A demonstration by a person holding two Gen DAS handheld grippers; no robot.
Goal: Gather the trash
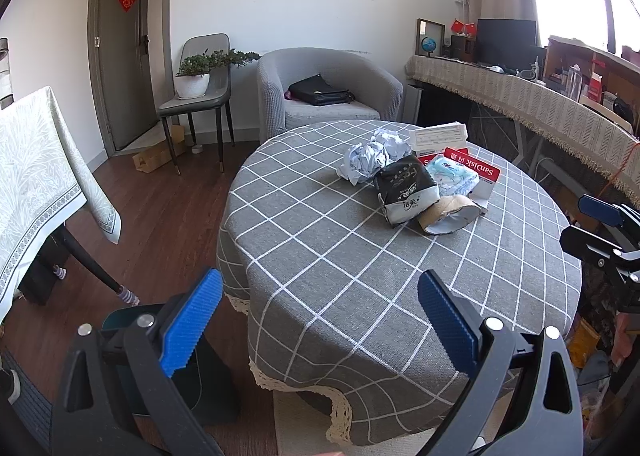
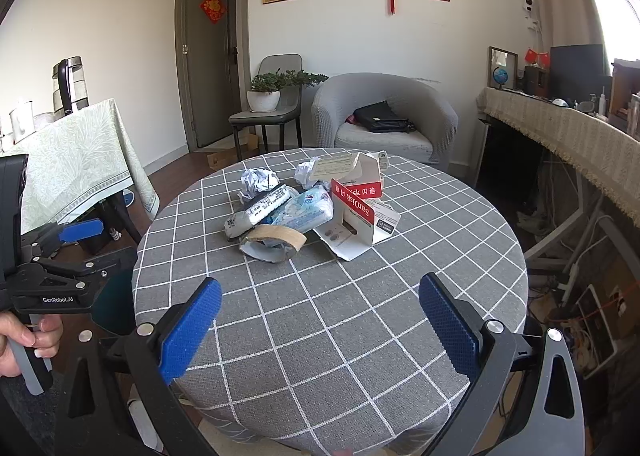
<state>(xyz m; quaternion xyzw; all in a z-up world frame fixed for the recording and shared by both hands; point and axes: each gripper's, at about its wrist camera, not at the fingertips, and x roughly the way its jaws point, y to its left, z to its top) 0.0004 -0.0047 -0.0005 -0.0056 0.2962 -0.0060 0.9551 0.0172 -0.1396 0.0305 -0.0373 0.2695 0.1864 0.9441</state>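
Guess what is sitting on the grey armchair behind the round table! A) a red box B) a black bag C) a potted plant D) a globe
B: a black bag lies on the seat of the grey armchair; the potted plant is on another chair.

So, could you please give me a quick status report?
Both sets of jaws open, empty. Trash pile untouched, mid-table. Approach looks clear.
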